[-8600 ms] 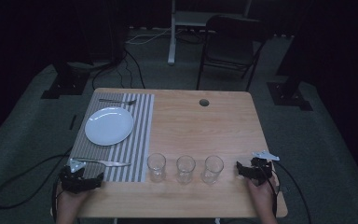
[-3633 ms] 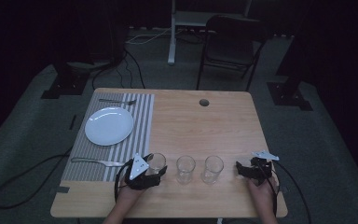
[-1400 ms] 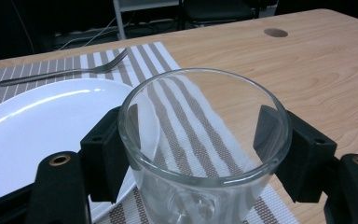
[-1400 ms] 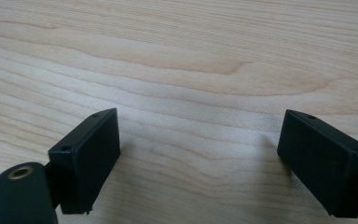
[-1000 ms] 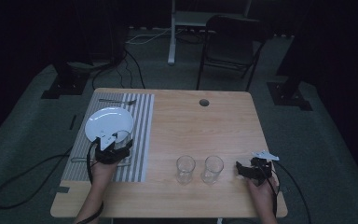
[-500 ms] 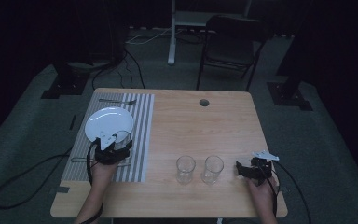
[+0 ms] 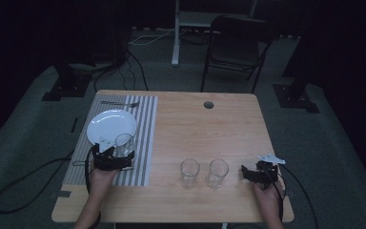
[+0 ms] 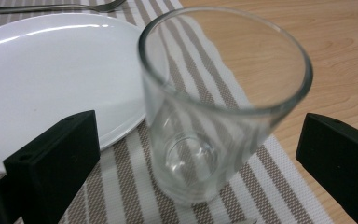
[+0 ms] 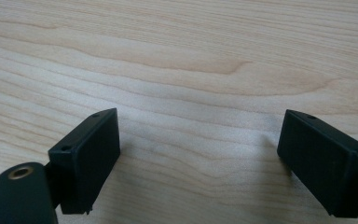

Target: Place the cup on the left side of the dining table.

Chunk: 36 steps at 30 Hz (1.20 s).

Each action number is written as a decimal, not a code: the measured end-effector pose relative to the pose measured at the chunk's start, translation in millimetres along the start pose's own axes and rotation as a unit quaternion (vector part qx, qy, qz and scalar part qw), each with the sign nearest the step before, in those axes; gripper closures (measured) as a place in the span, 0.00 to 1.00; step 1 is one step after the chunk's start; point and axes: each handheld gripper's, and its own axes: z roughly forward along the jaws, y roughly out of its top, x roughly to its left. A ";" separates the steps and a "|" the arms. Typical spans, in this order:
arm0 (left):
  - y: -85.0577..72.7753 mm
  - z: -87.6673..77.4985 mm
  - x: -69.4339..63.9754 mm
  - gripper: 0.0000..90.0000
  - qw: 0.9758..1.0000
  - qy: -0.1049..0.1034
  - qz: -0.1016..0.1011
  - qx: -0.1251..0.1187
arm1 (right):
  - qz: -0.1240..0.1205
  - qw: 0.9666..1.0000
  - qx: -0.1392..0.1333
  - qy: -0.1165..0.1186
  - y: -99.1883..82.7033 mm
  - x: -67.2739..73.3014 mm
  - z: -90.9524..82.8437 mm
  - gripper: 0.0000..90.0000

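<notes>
A clear drinking glass (image 8: 214, 107) stands upright on the striped placemat (image 8: 279, 186), just beside the white plate (image 8: 42, 70). My left gripper (image 8: 198, 154) is open around it; its jaws have just been opening and stand clear of the glass on both sides. From above, that glass (image 7: 124, 143) sits at the plate's (image 7: 109, 124) near right edge, with the left gripper (image 7: 119, 157) right behind it. My right gripper (image 7: 249, 172) rests near the table's right front edge, open over bare wood (image 9: 177, 60) with nothing between its jaws.
Two more empty glasses (image 7: 189, 171) (image 7: 217, 171) stand side by side at the front middle of the wooden table (image 7: 205, 133). A fork (image 7: 119, 103) lies across the far end of the placemat. A cable hole (image 7: 208, 104) is at the back. A chair (image 7: 233, 43) stands beyond the table.
The left gripper's jaws have spread apart, letting go of the glass, which now stands on the placemat beside the plate. The right gripper has not moved.
</notes>
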 end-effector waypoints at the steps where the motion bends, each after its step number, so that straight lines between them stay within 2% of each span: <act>1: -1.5 -1.5 0.7 0.00 1.000 0.003 -0.008 -0.001 | 0.000 1.000 0.000 0.000 -0.1 0.0 0.0 0.14; 3: -4.4 -5.8 2.7 0.00 1.000 0.005 -0.011 -0.011 | 0.000 1.000 0.000 0.000 -0.3 0.1 -0.2 0.14; 6: -9.5 -11.7 3.5 0.00 1.000 0.015 0.003 -0.011 | 0.000 1.000 -0.001 0.000 -0.3 0.1 -0.2 0.14; 8: -12.5 -15.4 3.4 0.00 1.000 0.018 0.001 -0.003 | 0.000 1.000 -0.001 0.000 -0.3 0.1 -0.2 0.14; 12: -21.0 -23.8 3.8 0.00 0.998 0.056 0.009 0.007 | 0.000 1.000 0.000 0.000 -0.4 0.2 -0.3 0.14; 14: -26.2 -28.1 6.9 0.00 0.998 0.056 0.001 0.008 | 0.000 1.000 -0.001 0.000 -0.4 0.2 -0.4 0.14; 17: -33.9 -32.3 13.1 0.00 0.997 0.073 -0.012 0.013 | 0.000 1.000 -0.001 0.000 -0.4 0.2 -0.3 0.14; 21: -43.0 -35.9 22.7 0.00 0.996 0.078 -0.034 0.014 | 0.000 1.000 -0.001 0.000 -0.4 0.2 -0.3 0.14; 24: -49.5 -36.2 27.1 0.00 0.995 0.091 -0.039 0.029 | 0.000 1.000 -0.001 0.000 -0.4 0.2 -0.4 0.14; 26: -53.3 -36.5 29.6 0.00 0.993 0.108 -0.043 0.033 | 0.001 1.000 -0.001 -0.001 -0.5 0.3 -0.5 0.14; 28: -56.6 -36.7 32.7 0.00 0.991 0.115 -0.046 0.042 | 0.001 1.000 -0.001 -0.001 -0.7 0.4 -0.5 0.14; 36: -68.9 -40.0 41.4 0.00 0.990 0.112 -0.047 0.066 | 0.000 1.000 -0.001 -0.001 -0.8 0.4 -0.7 0.14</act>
